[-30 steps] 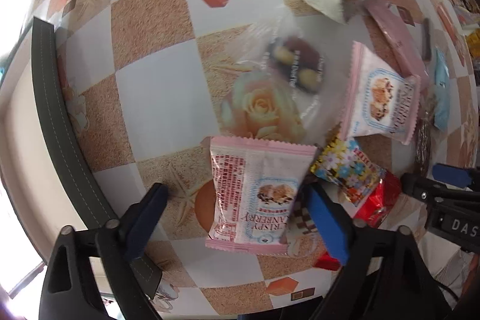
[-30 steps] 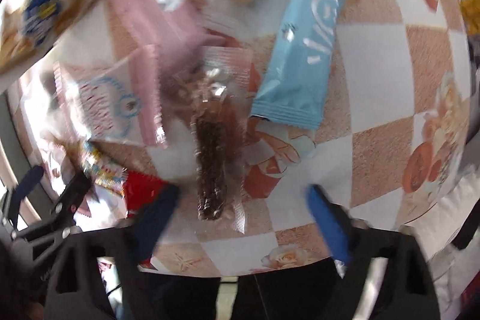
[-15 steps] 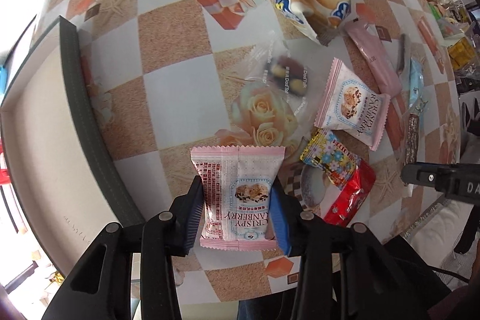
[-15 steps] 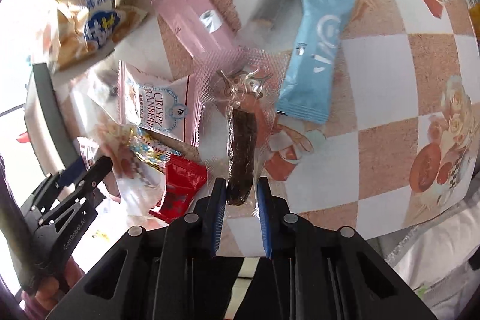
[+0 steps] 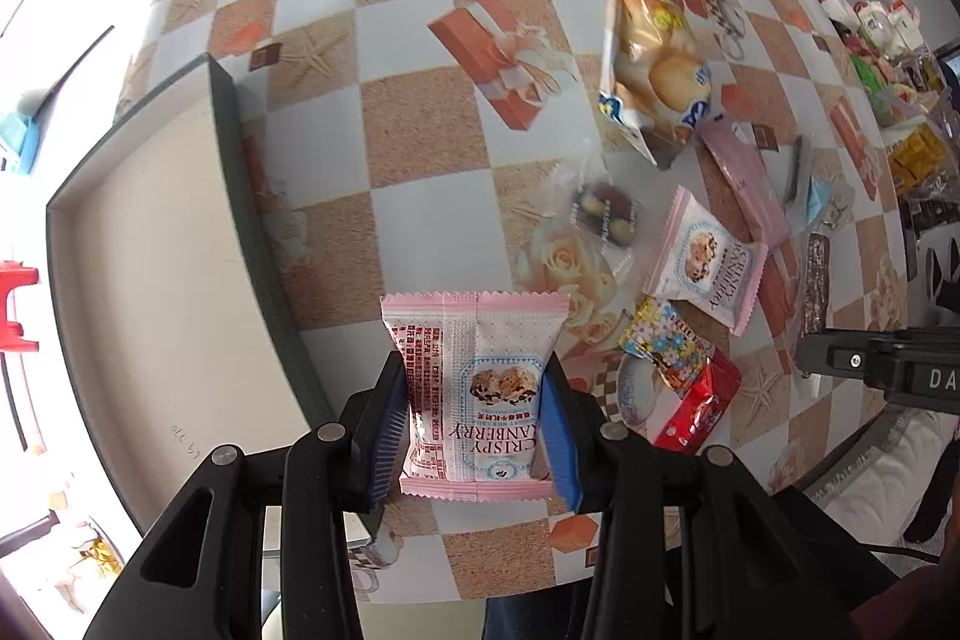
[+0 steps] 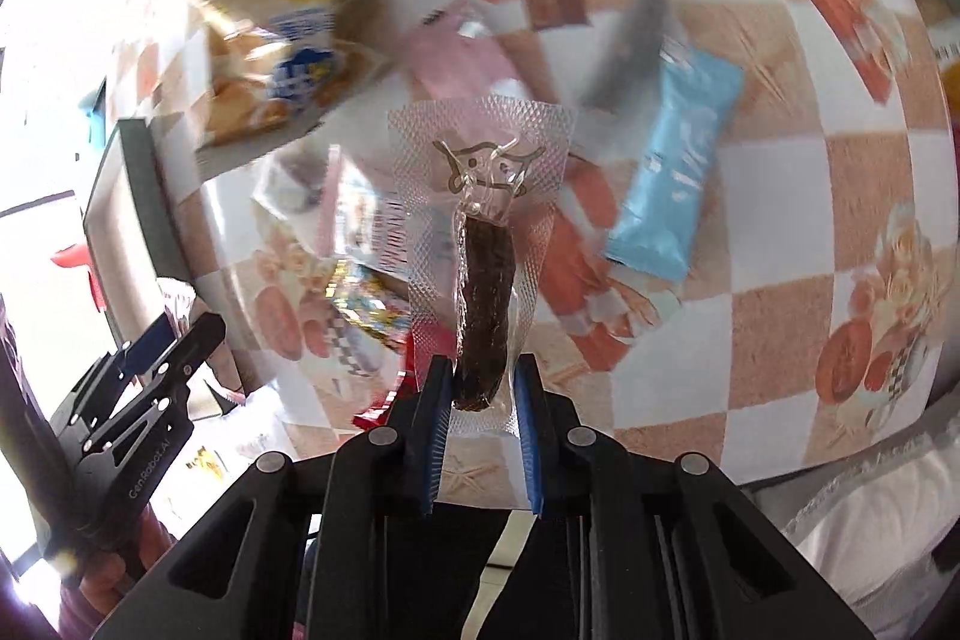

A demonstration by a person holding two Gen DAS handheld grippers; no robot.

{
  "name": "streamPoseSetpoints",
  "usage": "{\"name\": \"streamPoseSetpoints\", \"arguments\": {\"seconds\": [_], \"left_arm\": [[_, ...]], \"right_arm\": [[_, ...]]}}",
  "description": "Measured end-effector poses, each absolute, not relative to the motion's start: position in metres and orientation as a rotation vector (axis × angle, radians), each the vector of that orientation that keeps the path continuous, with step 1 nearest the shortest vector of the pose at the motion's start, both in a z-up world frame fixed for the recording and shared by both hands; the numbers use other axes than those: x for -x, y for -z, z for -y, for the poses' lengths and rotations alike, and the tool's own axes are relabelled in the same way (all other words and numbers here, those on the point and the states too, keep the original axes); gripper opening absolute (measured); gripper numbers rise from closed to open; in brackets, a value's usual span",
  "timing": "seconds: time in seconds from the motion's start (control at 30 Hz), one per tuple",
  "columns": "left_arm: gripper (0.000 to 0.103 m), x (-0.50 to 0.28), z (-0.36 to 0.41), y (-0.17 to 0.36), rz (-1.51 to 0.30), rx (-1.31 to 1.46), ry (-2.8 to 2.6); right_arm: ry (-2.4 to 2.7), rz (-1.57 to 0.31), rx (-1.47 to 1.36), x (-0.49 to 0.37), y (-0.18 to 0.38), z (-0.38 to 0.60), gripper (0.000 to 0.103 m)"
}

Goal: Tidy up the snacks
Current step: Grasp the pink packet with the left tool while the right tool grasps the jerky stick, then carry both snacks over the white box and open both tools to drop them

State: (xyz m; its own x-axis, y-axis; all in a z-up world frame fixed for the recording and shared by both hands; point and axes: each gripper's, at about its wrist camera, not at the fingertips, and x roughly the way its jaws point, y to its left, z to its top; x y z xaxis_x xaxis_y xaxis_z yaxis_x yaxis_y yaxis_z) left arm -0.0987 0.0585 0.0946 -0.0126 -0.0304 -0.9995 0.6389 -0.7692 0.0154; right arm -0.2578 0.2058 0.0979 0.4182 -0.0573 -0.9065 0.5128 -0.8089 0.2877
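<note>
Left wrist view: your left tool (image 5: 477, 418) pinches the pink cranberry packet (image 5: 474, 388) above the worktop (image 5: 420, 148), beside the tray (image 5: 150, 280). Your right tool (image 6: 480, 400) pinches the clear-wrapped dark bar (image 6: 483, 292); its slick film could slip free.

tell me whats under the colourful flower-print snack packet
Its lower end overlaps a red packet, and its top lies on the tablecloth. Anything directly beneath the flower-print packet is hidden.
</note>
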Motion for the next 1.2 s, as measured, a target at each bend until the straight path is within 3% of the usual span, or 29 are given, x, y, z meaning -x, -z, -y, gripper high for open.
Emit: {"name": "streamPoseSetpoints", "arguments": {"seconds": [0.4, 0.5, 0.6, 0.77, 1.2], "left_arm": [[0.045, 0.067, -0.040, -0.167, -0.739, -1.551, 1.703], [0.045, 0.036, -0.024, -0.167, -0.775, -1.502, 1.627], [0.045, 0.000, -0.046, -0.135, -0.830, -1.459, 1.536], [0.045, -0.075, -0.007, -0.125, -0.886, -1.439, 1.436], [0.045, -0.060, -0.012, -0.105, -0.948, -1.447, 1.326]], "right_arm": [[1.278, -0.587, -1.914, 0.229, -0.136, -0.132, 0.022], [1.230, -0.631, -1.864, 0.216, -0.142, -0.115, 0.022], [1.183, -0.689, -1.813, 0.200, -0.144, -0.098, 0.022], [1.085, -0.761, -1.743, 0.161, -0.140, -0.069, 0.022], [0.869, -0.862, -1.648, 0.080, -0.119, -0.018, 0.022]]}}
